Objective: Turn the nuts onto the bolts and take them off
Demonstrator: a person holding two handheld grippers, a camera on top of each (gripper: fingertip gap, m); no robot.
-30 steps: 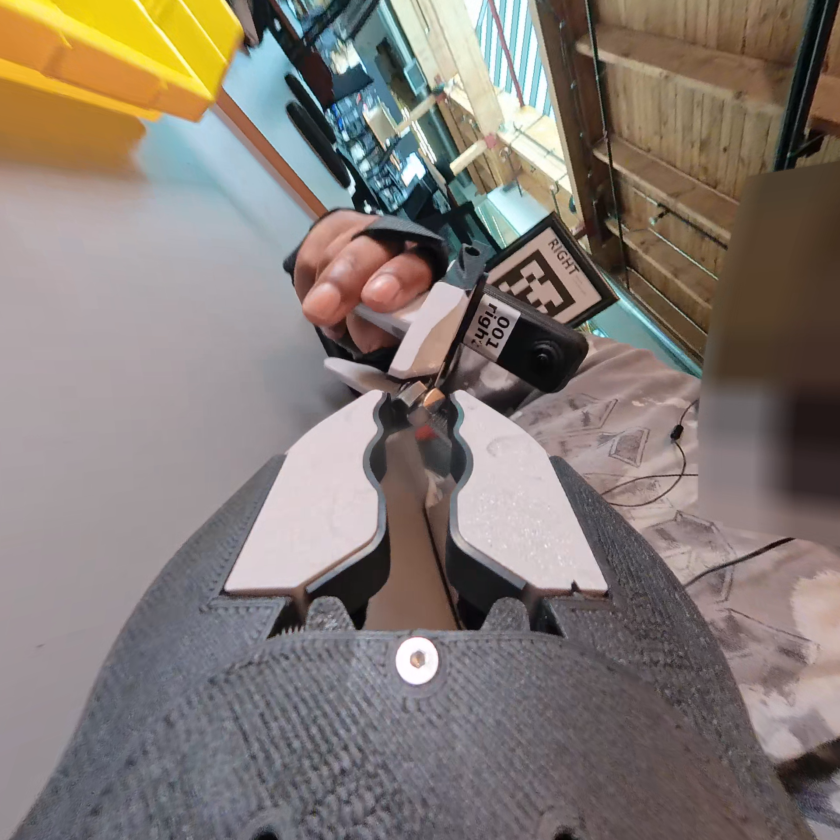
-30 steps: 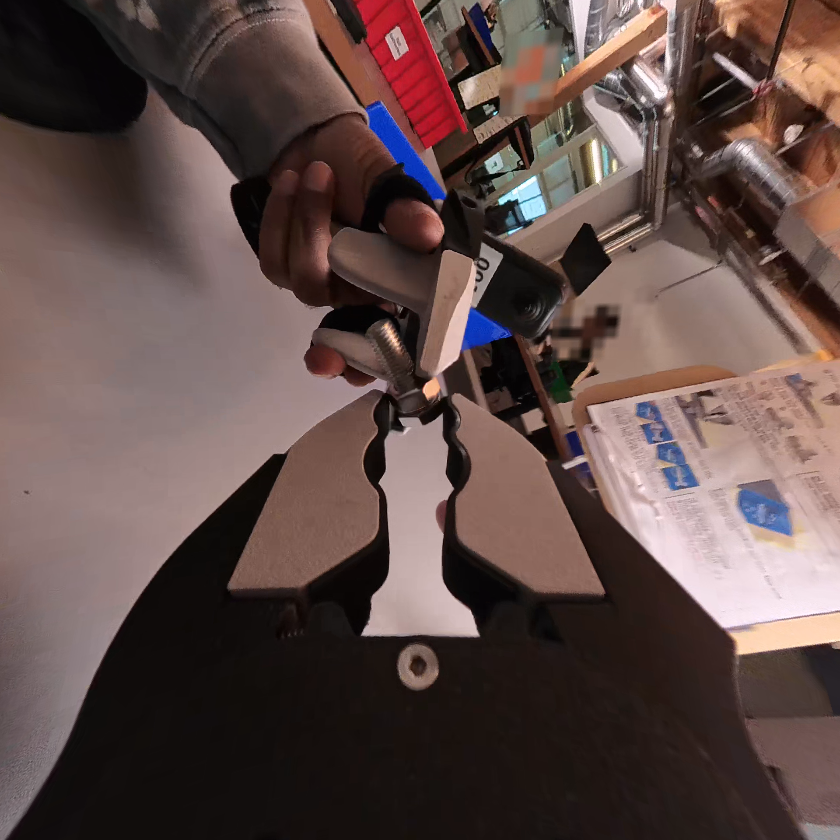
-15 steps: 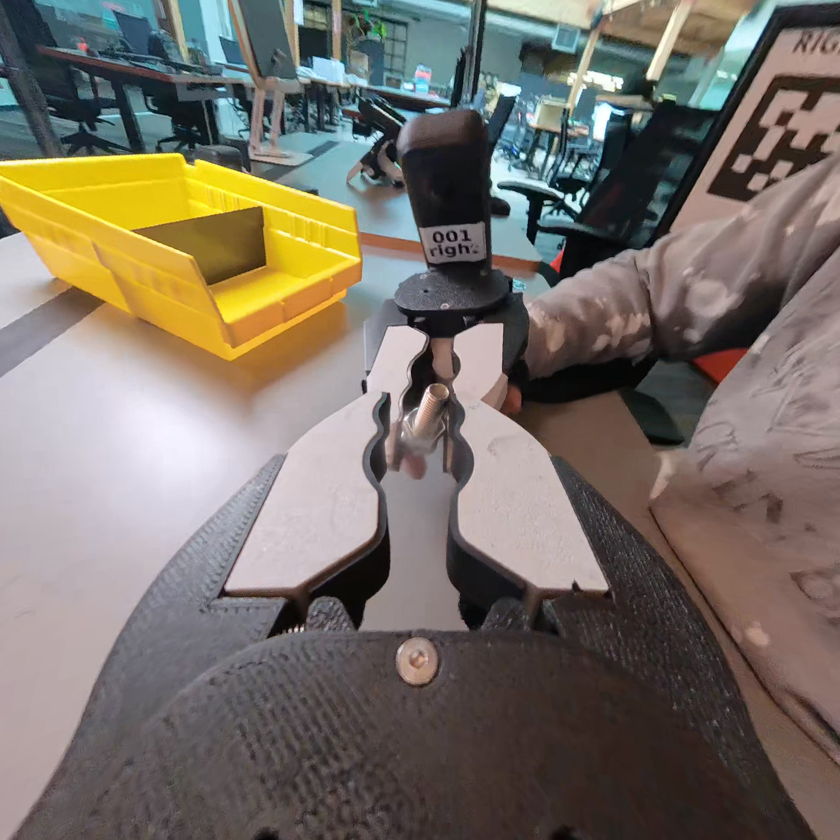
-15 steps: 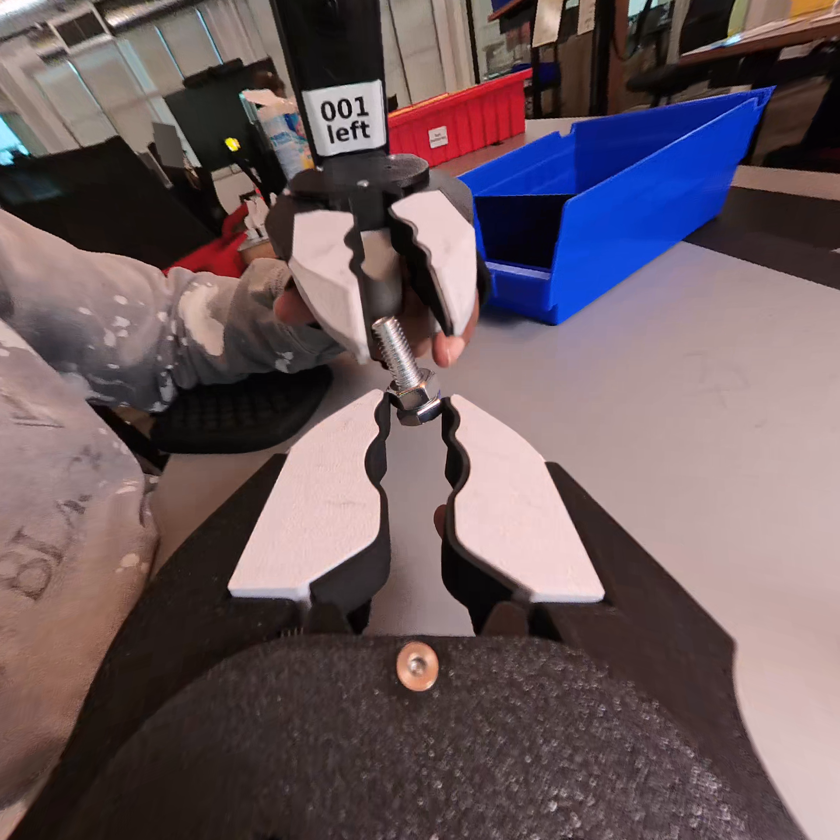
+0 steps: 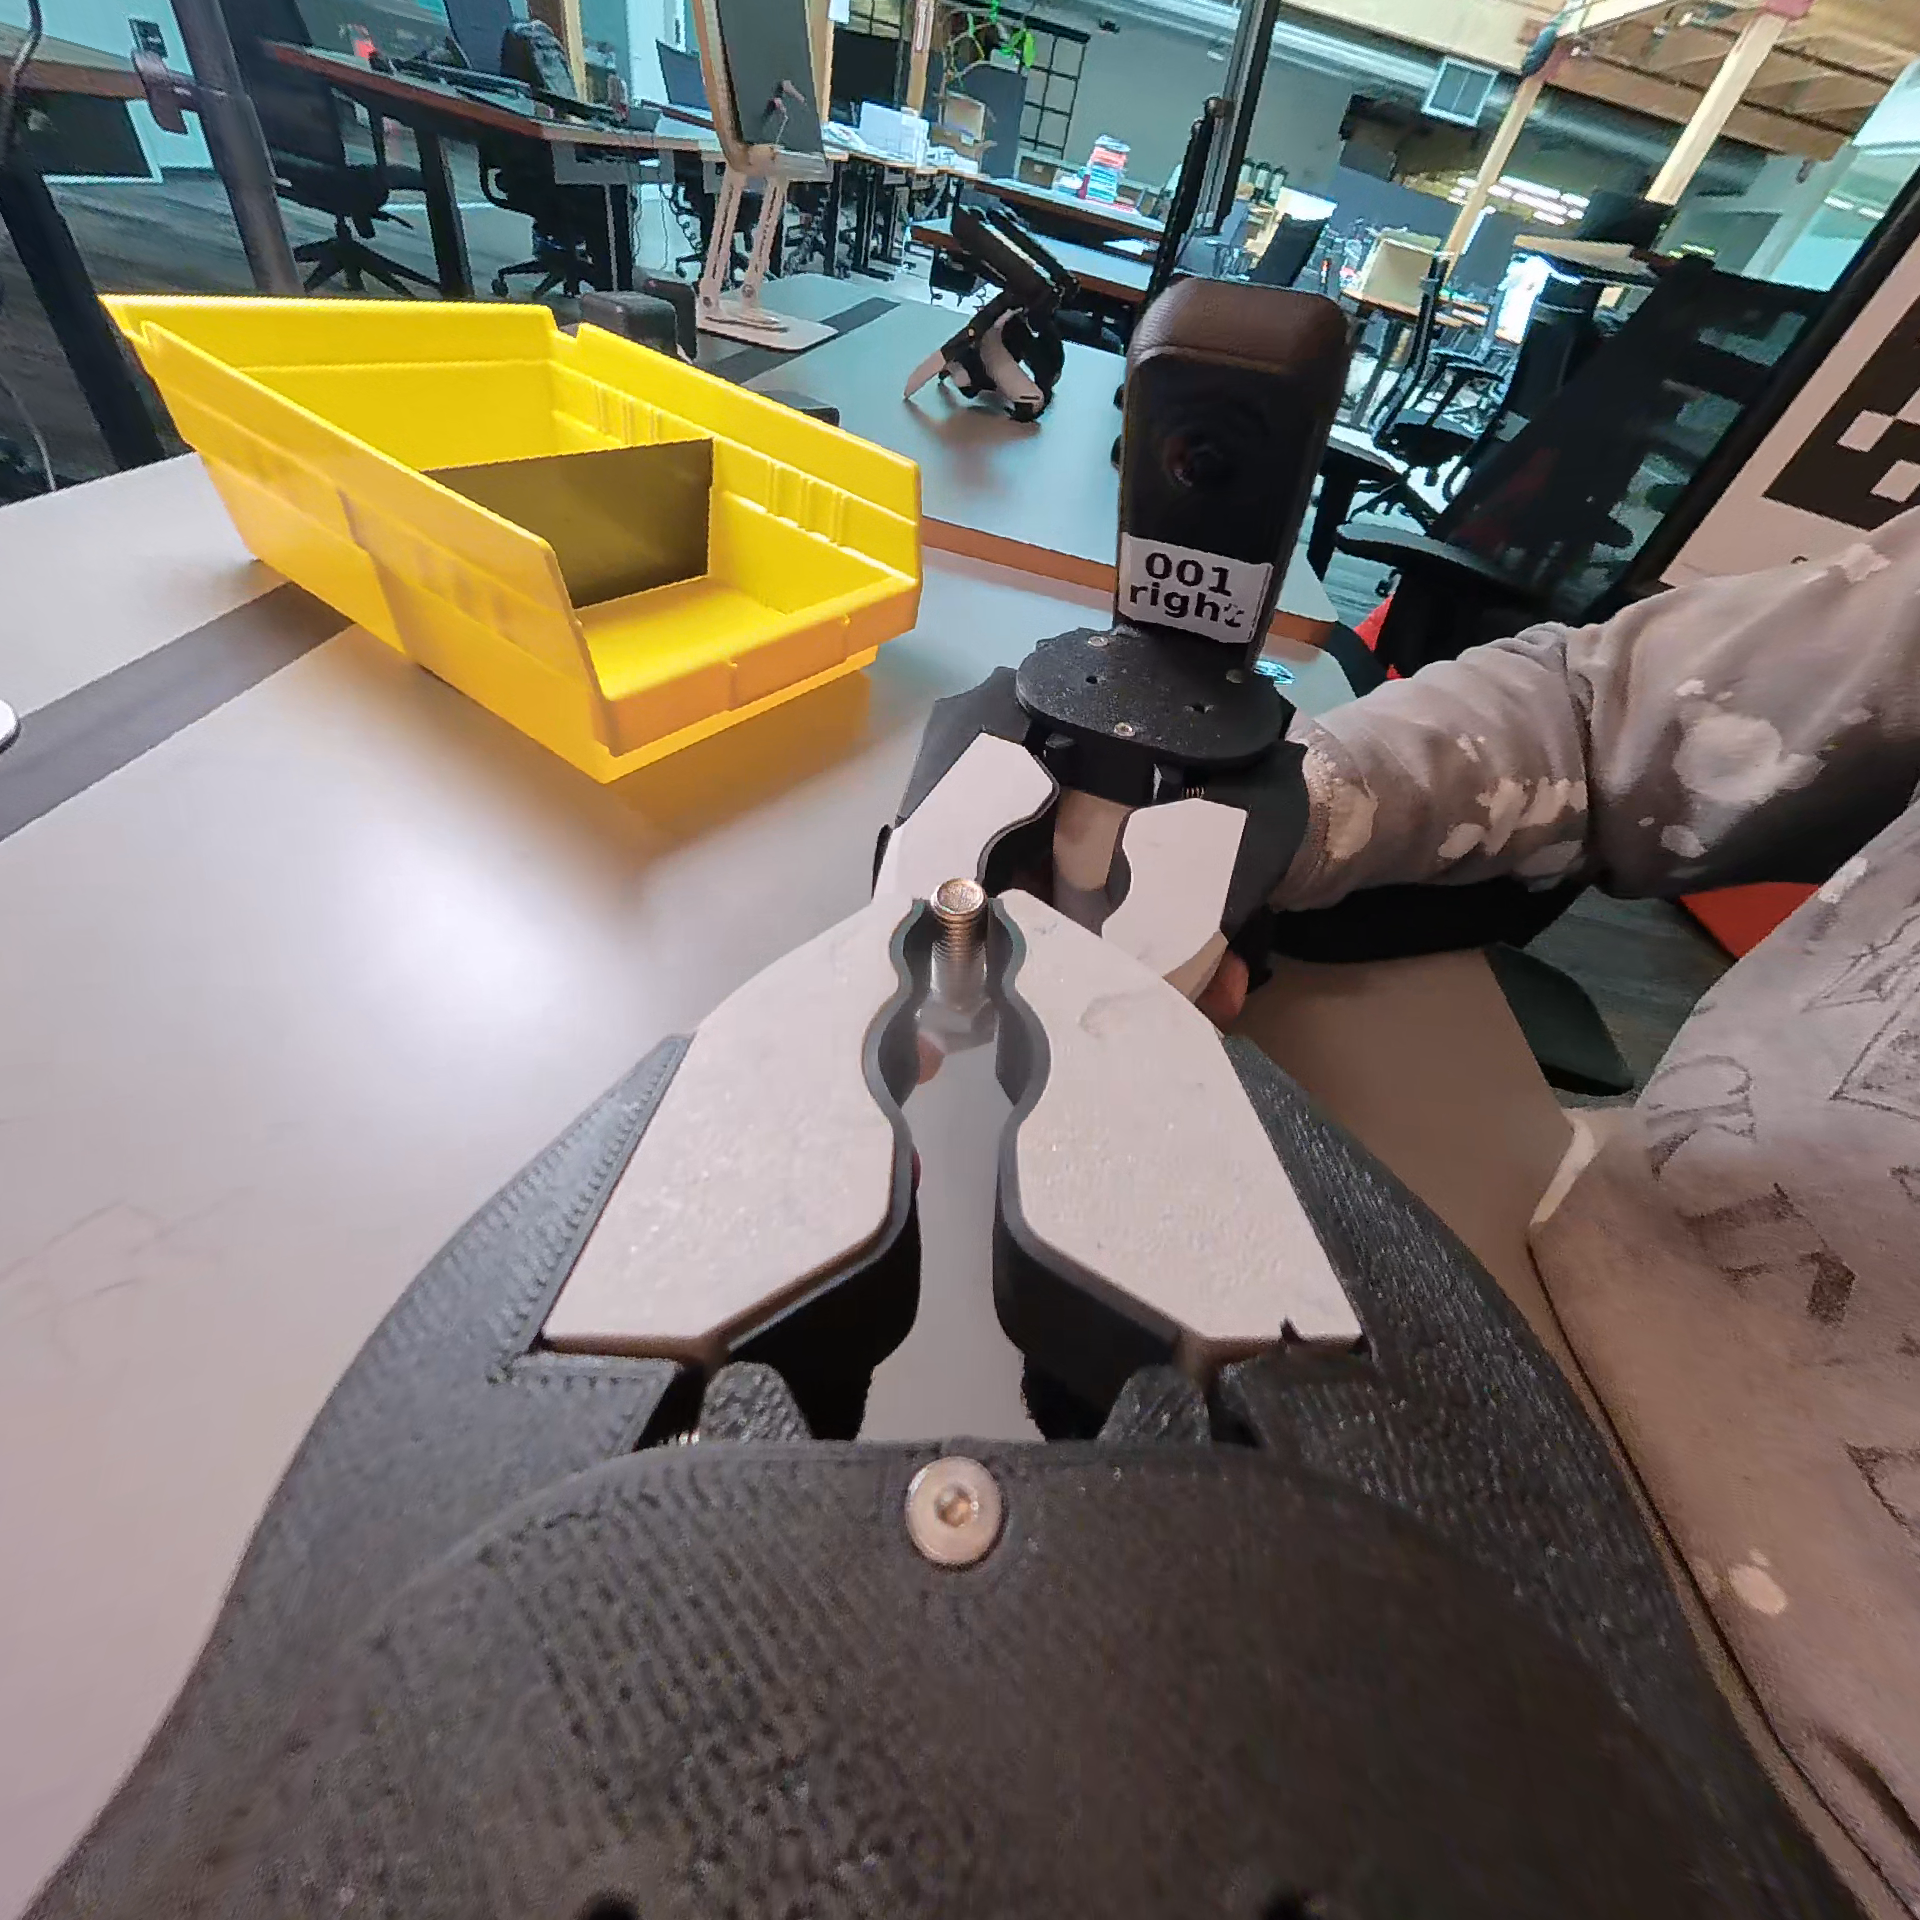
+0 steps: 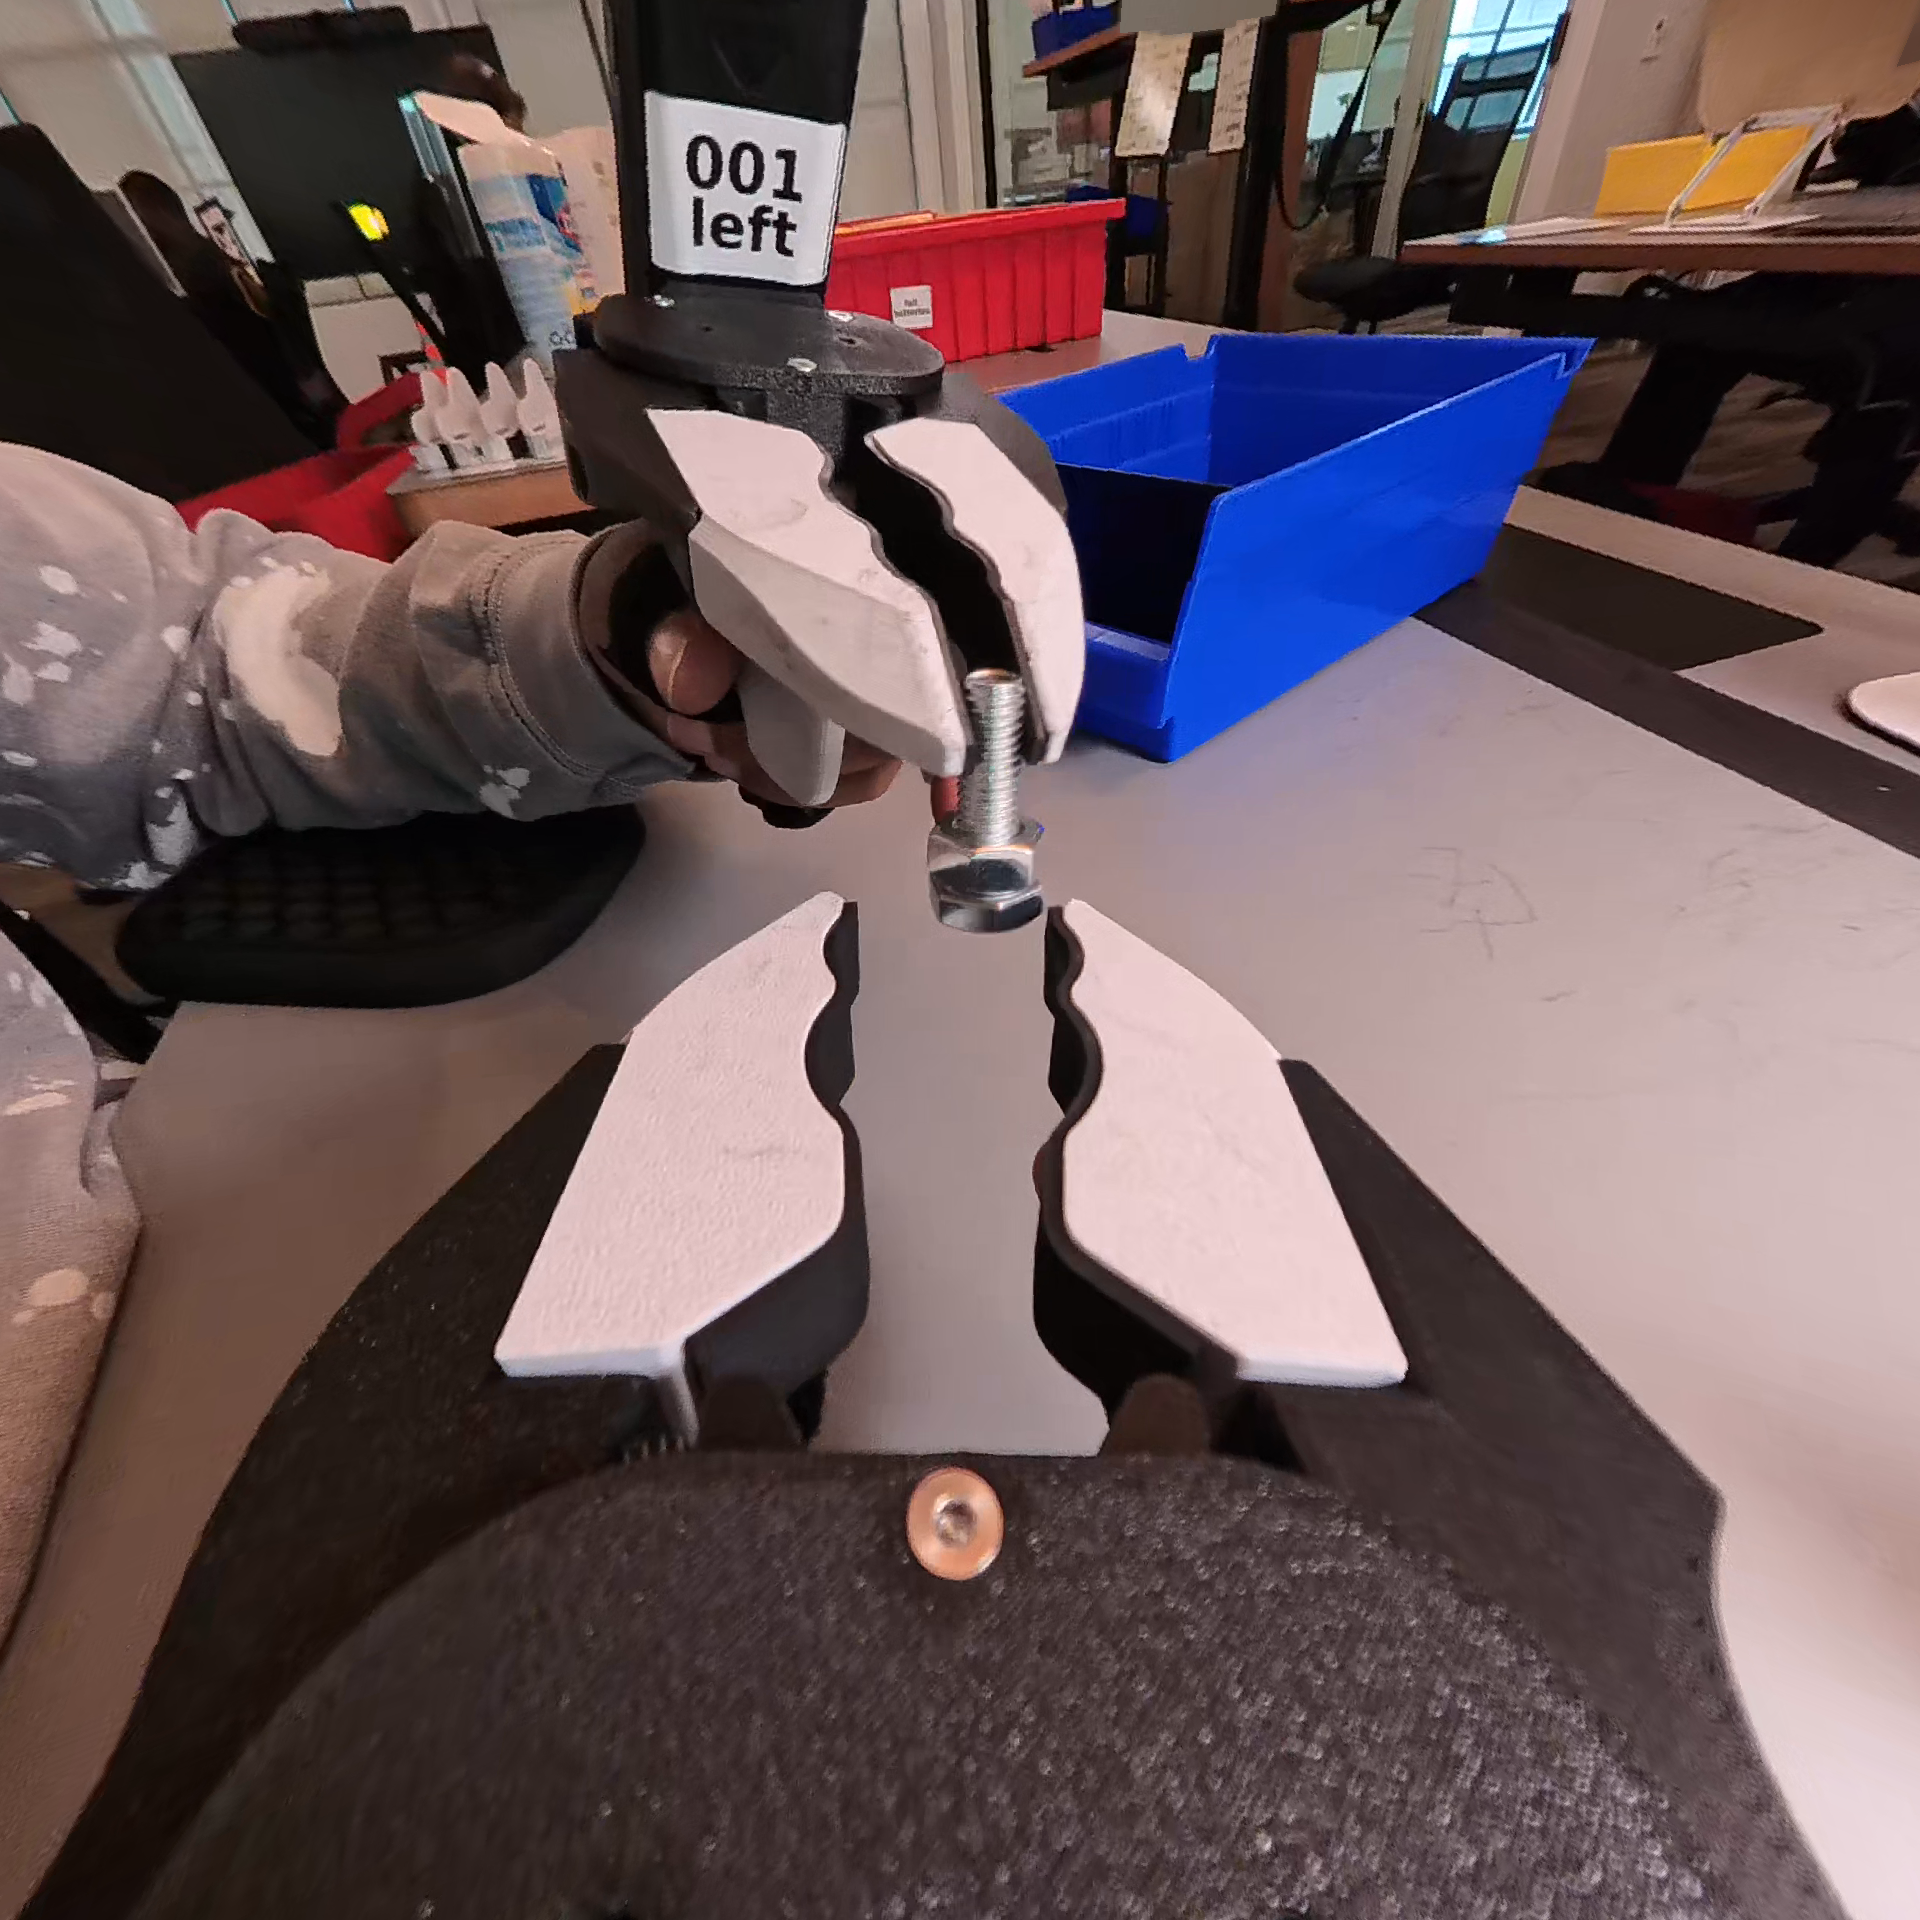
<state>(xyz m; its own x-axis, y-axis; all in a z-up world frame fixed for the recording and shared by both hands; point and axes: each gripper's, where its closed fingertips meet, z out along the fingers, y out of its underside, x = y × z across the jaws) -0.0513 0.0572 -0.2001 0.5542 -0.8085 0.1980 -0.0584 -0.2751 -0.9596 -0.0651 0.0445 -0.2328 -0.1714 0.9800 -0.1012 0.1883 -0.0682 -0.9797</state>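
Note:
My left gripper (image 5: 954, 910) is shut on the threaded shank of a silver bolt (image 5: 956, 961) and holds it upright above the grey table (image 5: 312, 987). In the right wrist view the left gripper (image 6: 997, 743) points down and the bolt (image 6: 992, 758) hangs from its tips, with a hex nut (image 6: 985, 883) at the bolt's lower end. My right gripper (image 6: 951, 914) is open and empty. Its fingertips sit just below and to either side of the nut, not touching it. It also shows in the left wrist view (image 5: 1081, 883), just beyond the bolt.
A yellow bin (image 5: 520, 540) stands at the far left of the table. A blue bin (image 6: 1299, 499) stands at the far right, with a red bin (image 6: 977, 270) behind it. The person's grey sleeves (image 5: 1610, 748) reach in from the near side. Left and right tips are no more than a few centimetres apart.
Both grippers have swung back level over the table. The right gripper, shut on the nut before, has opened and drawn back a little. The left gripper still holds the bolt.

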